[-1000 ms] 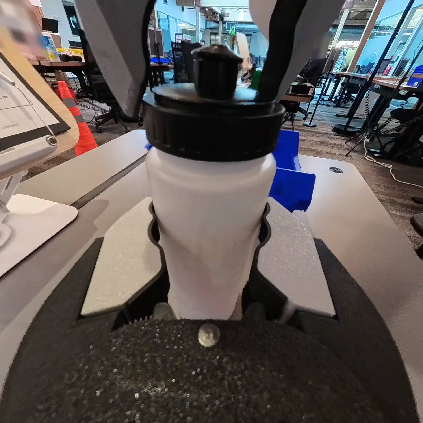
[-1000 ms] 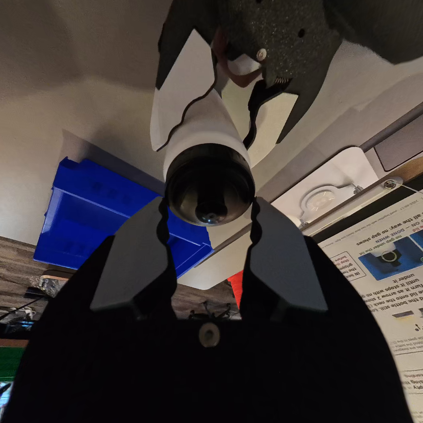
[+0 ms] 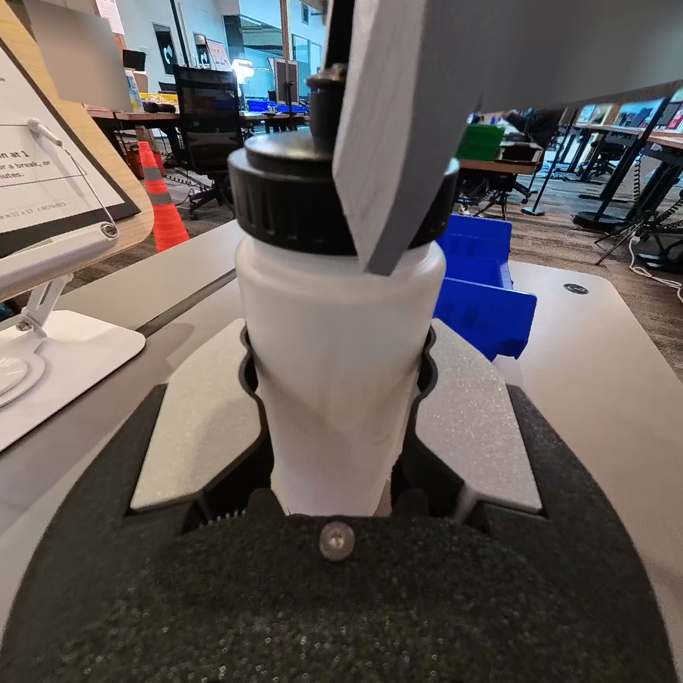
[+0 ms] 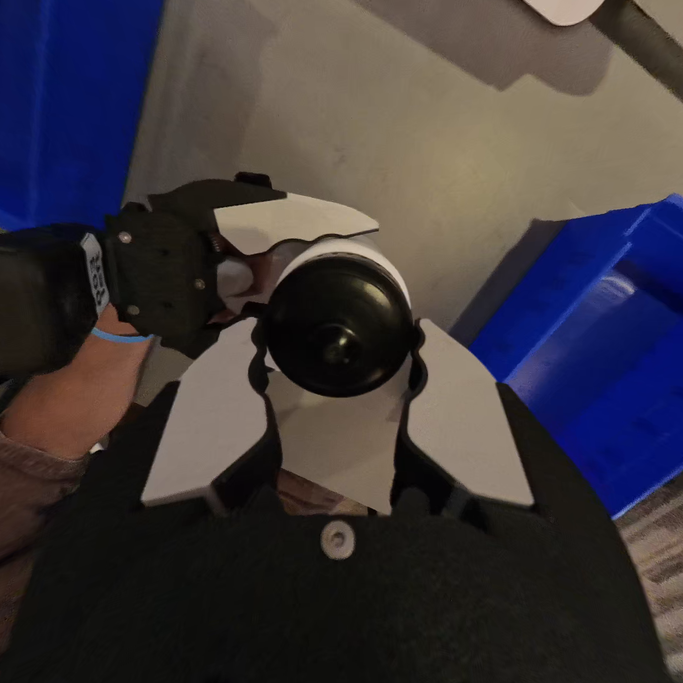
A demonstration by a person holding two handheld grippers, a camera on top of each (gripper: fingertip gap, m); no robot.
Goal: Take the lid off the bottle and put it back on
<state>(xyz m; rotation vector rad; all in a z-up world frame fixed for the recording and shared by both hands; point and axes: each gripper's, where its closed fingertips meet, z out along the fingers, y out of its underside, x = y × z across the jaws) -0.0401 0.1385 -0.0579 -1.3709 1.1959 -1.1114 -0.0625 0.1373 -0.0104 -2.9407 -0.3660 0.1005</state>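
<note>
Clamping the white bottle point(image 3: 338, 369) upright in the left tongs point(image 3: 338, 373), the person has the right tongs point(image 4: 338, 351) closed from twelve o'clock on its black lid point(image 4: 338, 329), seemingly mid-twist; turning comes next.

White bottle point(image 3: 340, 354), black ribbed lid point(image 3: 295, 207), blue bin point(image 3: 480, 295), orange cone point(image 3: 162, 207).

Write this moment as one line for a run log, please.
left gripper: fingers clamping white plastic bottle | right gripper: fingers around black screw lid | lid on bottle | blue bin behind
</note>
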